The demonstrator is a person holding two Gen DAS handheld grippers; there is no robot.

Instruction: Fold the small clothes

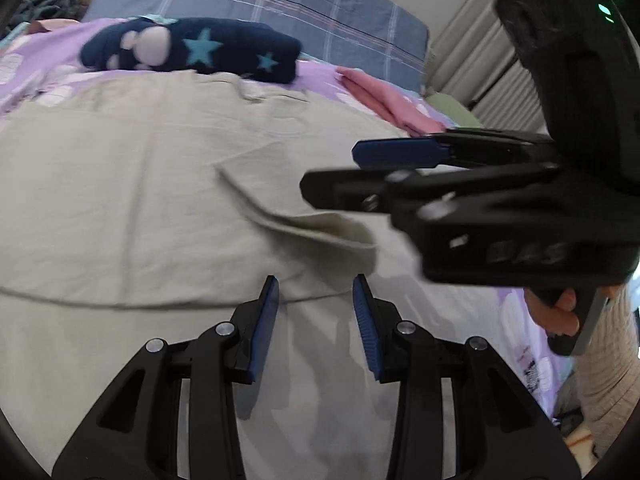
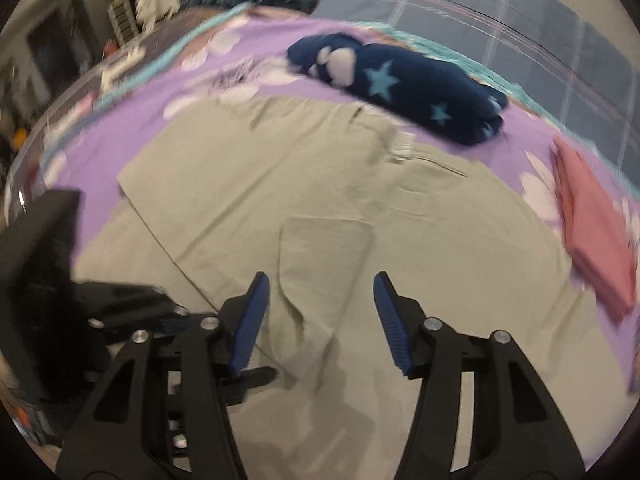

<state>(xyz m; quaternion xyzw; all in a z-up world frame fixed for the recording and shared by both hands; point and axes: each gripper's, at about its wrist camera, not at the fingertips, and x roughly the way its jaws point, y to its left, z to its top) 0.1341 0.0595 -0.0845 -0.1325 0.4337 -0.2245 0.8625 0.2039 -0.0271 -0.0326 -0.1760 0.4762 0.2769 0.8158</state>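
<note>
A beige garment (image 1: 140,184) (image 2: 304,184) lies spread flat on the purple bed cover (image 2: 120,132), with a patch pocket (image 2: 324,248) near its middle. My left gripper (image 1: 316,284) hovers low over a raised fold (image 1: 320,232) of this cloth, jaws open, with nothing pressed between the blue pads. My right gripper (image 2: 322,280) is also open, just above the pocket and holding nothing. In the left wrist view it reaches in from the right (image 1: 330,170), over the fold.
A folded navy fleece piece (image 1: 192,50) (image 2: 400,80) with stars and paw prints lies beyond the beige garment. A folded pink garment (image 1: 384,100) (image 2: 592,232) sits to the right. Behind is a grey-blue checked pillow (image 1: 280,0). A hand and knit sleeve (image 1: 600,360) show at right.
</note>
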